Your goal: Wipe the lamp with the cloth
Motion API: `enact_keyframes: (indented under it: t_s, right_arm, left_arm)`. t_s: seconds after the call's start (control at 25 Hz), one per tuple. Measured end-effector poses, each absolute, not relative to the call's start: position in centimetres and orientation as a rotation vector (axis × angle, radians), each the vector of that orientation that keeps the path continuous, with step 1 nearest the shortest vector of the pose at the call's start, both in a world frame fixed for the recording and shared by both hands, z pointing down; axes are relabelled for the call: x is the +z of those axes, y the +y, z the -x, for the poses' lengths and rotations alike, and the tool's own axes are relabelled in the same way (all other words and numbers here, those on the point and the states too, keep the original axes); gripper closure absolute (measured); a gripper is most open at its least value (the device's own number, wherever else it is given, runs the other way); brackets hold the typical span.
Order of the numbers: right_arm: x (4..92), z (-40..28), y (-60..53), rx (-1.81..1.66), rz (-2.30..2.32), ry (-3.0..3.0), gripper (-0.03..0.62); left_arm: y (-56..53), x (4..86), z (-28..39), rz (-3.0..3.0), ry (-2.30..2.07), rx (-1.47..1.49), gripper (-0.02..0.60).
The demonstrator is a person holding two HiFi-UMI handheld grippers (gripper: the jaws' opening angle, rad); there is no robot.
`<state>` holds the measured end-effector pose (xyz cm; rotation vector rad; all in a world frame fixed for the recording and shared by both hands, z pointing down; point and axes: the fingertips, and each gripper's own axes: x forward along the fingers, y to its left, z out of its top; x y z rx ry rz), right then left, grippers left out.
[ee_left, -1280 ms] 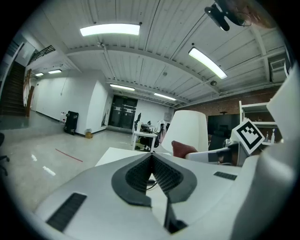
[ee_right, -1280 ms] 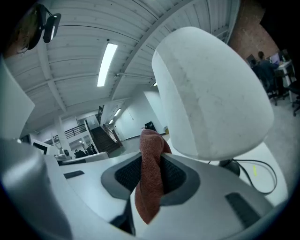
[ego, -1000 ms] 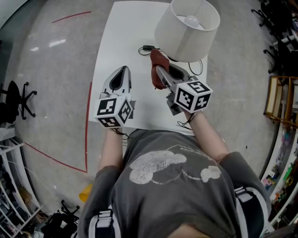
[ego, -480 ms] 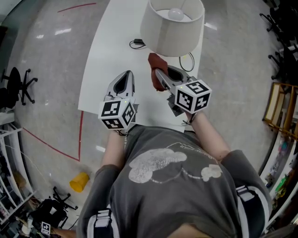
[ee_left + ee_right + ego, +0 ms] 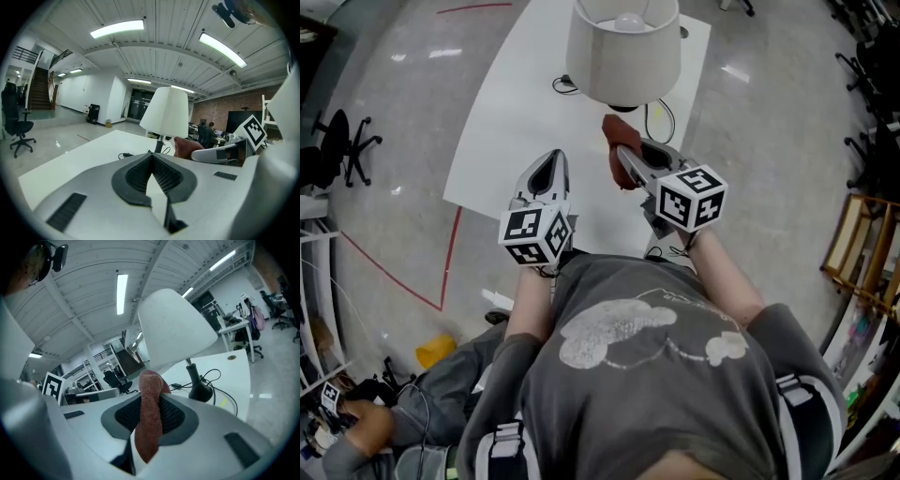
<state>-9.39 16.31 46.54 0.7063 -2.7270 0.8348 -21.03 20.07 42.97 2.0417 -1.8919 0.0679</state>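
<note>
The right hand-held gripper [image 5: 150, 397] is squeezed shut on the cloth [image 5: 151, 413]. The cloth is rusty red and fuzzy. It is bunched into a thick strip that pokes up past the jaw tips and hangs down below them. The left hand-held gripper [image 5: 152, 161] is at 9 o'clock from the right one. Its jaws are closed tip to tip, with nothing between them.

The lamp [image 5: 623, 52] stands at 12 o'clock from the cloth, very near it. I cannot tell if they touch. The lamp has a round white shade that gets wider toward the bottom. From above you can see the bulb [image 5: 628, 21] inside. Under the shade is a thin pole and a black foot [image 5: 200, 391]. A black cord [image 5: 215, 376] loops on the bench beside the foot.

The bench [image 5: 511, 122] is white and flat. Both grippers are held over its near edge. The floor [image 5: 384, 112] is grey and shiny, with thin red lines [image 5: 448, 253] on it. A black office chair [image 5: 337, 155] stands at 9 o'clock, well away from the bench. Something yellow [image 5: 434, 350] lies on the floor at 7 o'clock. The room is big, with long ceiling lights [image 5: 117, 29], stairs [image 5: 40, 86] and a brick wall [image 5: 213, 115].
</note>
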Motion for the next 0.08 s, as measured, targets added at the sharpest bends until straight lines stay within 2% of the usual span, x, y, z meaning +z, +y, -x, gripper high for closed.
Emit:
enact_keyframes:
  t_s: [0.08]
  right_arm:
    - [46.30, 8.62, 16.65, 0.821, -0.687, -2.735, 0.508]
  left_arm:
    - [20.78, 43.04, 20.39, -2.022, -1.911, 0.054, 0.575]
